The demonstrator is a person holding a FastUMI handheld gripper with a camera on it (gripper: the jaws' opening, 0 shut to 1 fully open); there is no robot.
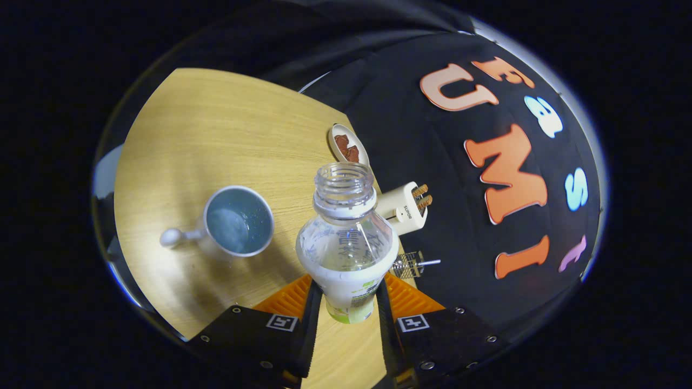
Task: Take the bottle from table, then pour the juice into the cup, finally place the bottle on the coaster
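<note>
My gripper is shut on a clear plastic bottle, both fingers pressing its labelled lower body. The bottle has no cap and its open neck points away from me; a little pale liquid sits near its base. The view is rolled, so the wooden table slants beneath it. A grey-blue cup with a knobbed handle stands on the table just left of the bottle, its mouth open and some liquid glinting inside. The bottle's mouth is beside the cup, not over it.
A small white dish with brown pieces sits at the table's edge beyond the bottle. A cream toy toaster with two slices and a small wire whisk lie to the bottle's right, near the black cloth wall.
</note>
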